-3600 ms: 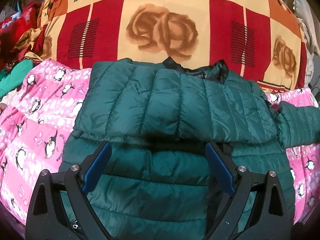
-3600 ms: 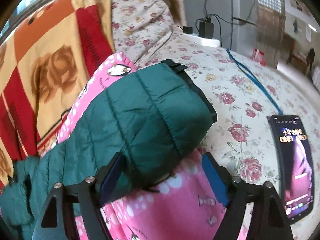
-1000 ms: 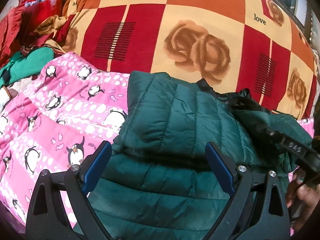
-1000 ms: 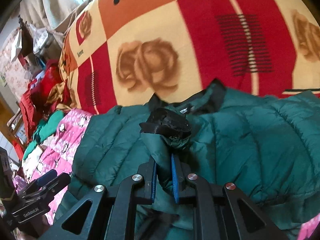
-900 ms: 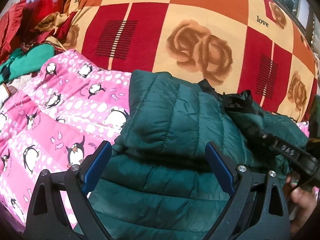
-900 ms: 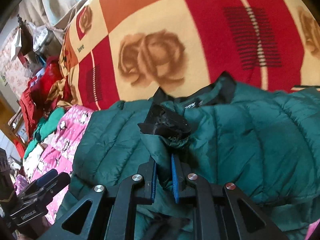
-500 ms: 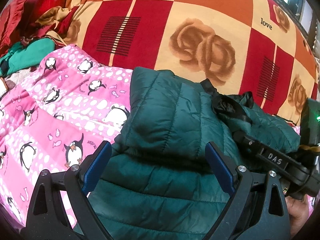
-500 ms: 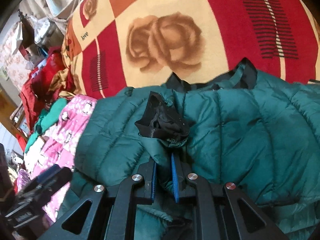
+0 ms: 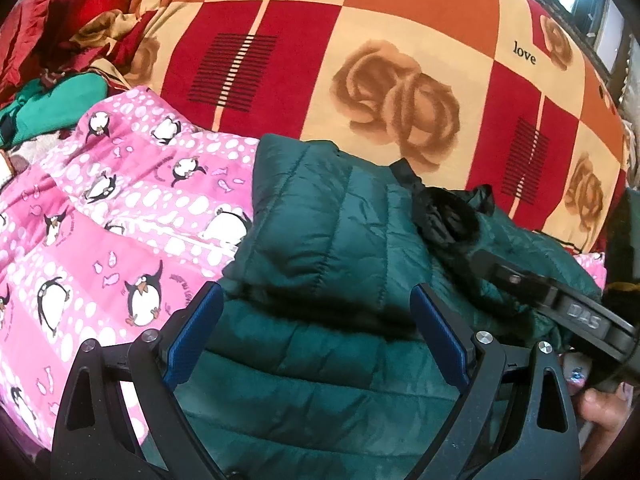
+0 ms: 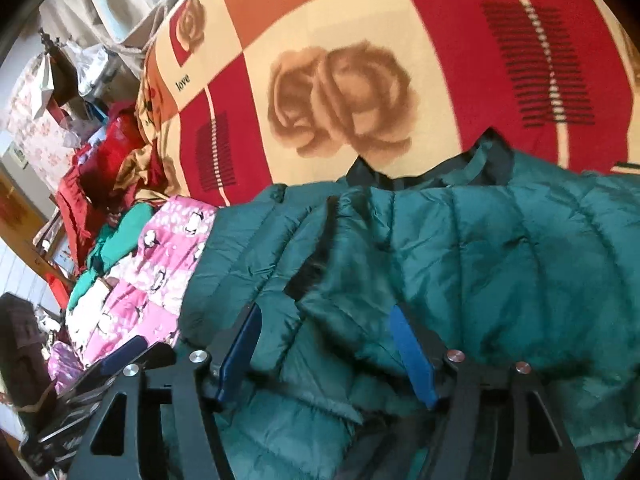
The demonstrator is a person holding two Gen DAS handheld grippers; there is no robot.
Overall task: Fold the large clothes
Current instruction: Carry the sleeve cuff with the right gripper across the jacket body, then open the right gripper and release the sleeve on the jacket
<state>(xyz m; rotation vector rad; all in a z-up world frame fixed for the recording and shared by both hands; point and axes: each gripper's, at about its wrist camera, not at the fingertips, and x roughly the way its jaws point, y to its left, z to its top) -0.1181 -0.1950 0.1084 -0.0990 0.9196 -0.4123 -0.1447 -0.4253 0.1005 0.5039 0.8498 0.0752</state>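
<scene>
A dark green quilted puffer jacket (image 9: 320, 248) lies on a pink penguin-print quilt (image 9: 120, 216), its black-lined collar (image 10: 492, 160) toward a red, orange and cream rose-patterned blanket (image 9: 400, 72) with the word "love". One sleeve (image 10: 360, 264) is folded across the jacket's body, its black cuff (image 9: 448, 216) near the collar. The left gripper (image 9: 316, 340) hovers just above the jacket's lower part with jaws spread wide, nothing between the blue pads (image 9: 192, 332). The right gripper (image 10: 332, 344) has just been opening; its jaws stand apart, the folded sleeve lying between them but not pinched. A heap of red and green clothes (image 9: 52, 60) sits beyond the quilt.
</scene>
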